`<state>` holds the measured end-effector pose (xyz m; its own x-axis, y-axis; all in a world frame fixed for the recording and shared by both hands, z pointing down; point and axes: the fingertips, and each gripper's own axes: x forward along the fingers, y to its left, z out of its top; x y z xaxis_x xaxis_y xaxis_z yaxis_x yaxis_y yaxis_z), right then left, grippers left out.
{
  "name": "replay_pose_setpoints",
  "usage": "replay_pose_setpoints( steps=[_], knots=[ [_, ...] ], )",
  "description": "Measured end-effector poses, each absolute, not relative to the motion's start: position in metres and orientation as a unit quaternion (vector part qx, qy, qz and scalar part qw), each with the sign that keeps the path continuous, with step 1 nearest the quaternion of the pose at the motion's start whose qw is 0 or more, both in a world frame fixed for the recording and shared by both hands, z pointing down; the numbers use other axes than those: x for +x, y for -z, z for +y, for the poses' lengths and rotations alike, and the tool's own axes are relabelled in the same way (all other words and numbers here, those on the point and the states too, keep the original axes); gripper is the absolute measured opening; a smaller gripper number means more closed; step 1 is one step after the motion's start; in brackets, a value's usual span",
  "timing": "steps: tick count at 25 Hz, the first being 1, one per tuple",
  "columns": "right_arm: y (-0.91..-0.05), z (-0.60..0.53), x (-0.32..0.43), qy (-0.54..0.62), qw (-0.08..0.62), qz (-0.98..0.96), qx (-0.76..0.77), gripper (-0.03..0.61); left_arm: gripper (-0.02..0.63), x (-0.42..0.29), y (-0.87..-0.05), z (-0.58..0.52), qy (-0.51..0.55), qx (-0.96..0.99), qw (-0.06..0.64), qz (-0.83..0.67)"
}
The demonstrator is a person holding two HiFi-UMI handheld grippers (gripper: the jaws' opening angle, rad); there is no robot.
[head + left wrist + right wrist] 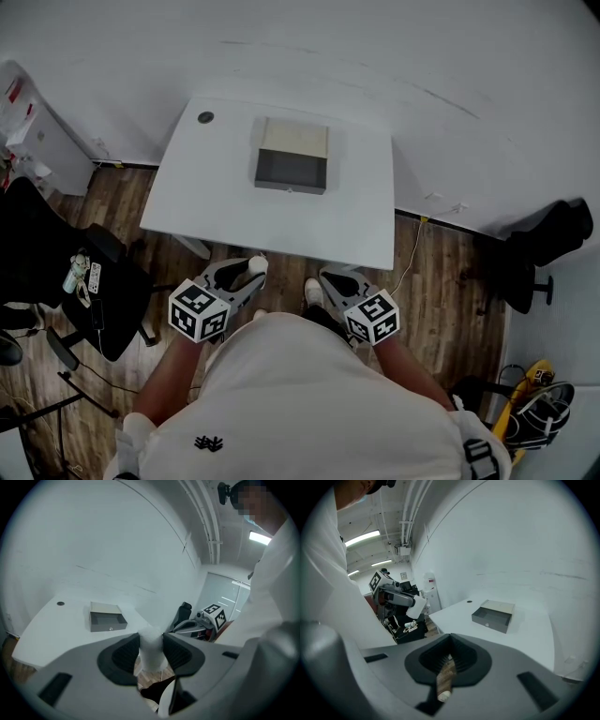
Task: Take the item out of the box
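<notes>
We hold the left gripper (247, 276) and the right gripper (326, 279) side by side just off the near edge of the desk (361, 220), above the wood-plank floor (441, 281). Each gripper is smooth grey moulded plastic with a black-and-white marker cube (199, 311) at its back.

The left gripper's black ribbed pads (125, 654) are clamped on the white item (151, 648), a matte, soft-looking piece, roughly cylindrical and narrowing a little toward the top. It is off the desk and well apart from the box (292, 156). The right gripper's jaws stand almost together with nothing gripped. Only a thin slit is left, and the brown floor shows through it.

The desk is a flat, smooth white slab with rounded corners and a small round hole (205, 117) near its far left corner. The box sits toward the middle of the far edge. It is a low rectangular case with a pale beige top and a dark grey tray that opens toward the near edge.

The head view gives us only a white tip at the left gripper's end. The left gripper view shows the ribbing of the pads against the item's sides. The right gripper view shows the other gripper from the side, with the item jutting out of its jaws. It also shows ceiling pipes (404, 508) that the head view does not. Only the head view takes in our white shirt (309, 403) and the black office chair (98, 295) beyond the desk's left edge.
</notes>
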<state>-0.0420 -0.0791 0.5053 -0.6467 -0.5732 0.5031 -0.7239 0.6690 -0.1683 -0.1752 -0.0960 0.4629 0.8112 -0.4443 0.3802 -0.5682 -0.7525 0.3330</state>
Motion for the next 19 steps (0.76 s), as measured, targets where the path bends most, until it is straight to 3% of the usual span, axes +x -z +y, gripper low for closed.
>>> replay_pose_setpoints(
  steps=[19],
  knots=[
    [-0.52, -0.115, -0.007, -0.189, 0.22, -0.892, 0.347, 0.006, 0.165, -0.148, -0.476, -0.131, -0.142, 0.912, 0.239, -0.301]
  ],
)
